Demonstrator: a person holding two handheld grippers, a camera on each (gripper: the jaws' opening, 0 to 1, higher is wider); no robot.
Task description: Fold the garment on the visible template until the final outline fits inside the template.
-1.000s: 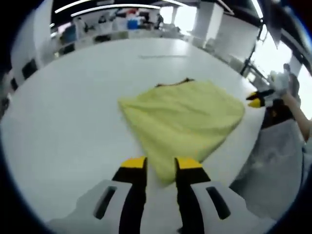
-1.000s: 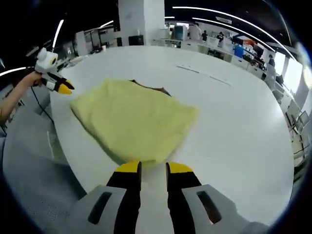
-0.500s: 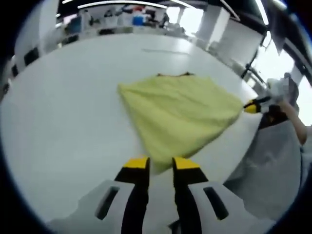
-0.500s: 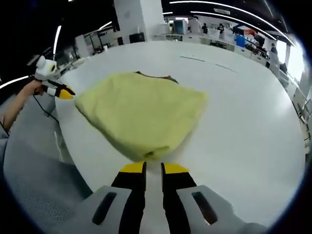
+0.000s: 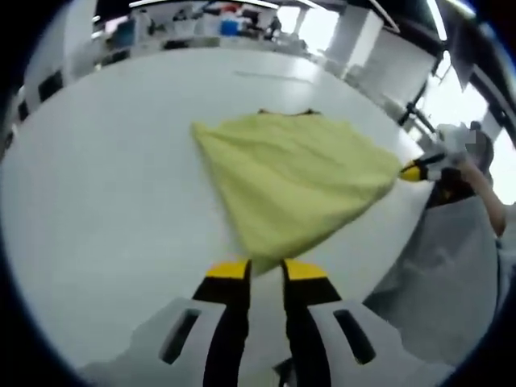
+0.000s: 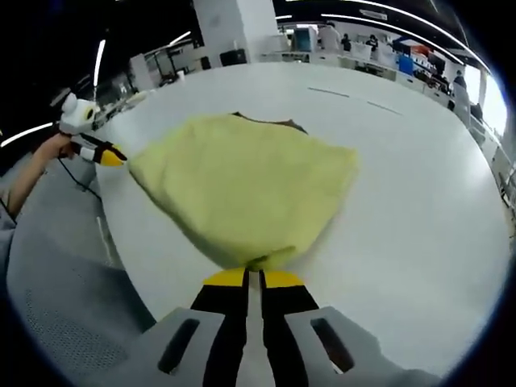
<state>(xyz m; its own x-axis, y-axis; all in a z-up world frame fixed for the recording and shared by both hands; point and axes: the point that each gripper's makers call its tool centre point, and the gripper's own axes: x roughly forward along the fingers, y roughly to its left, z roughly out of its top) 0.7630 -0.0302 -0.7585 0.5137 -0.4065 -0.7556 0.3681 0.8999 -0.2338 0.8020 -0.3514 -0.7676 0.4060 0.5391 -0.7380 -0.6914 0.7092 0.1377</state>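
A yellow garment (image 5: 294,181) lies spread on a wide white table (image 5: 105,201), each near corner pinched by a gripper. In the left gripper view, the left gripper (image 5: 264,269) has its yellow-tipped jaws clenched on the cloth's nearest corner, while the right gripper (image 5: 417,169) grasps the far right corner at the table's edge. The right gripper view shows its own gripper (image 6: 252,278) with jaws closed on a corner, and the left gripper (image 6: 106,155), held by a hand (image 6: 50,148), at the other. A dark edge (image 6: 270,122) peeks from behind the cloth. No writing is legible.
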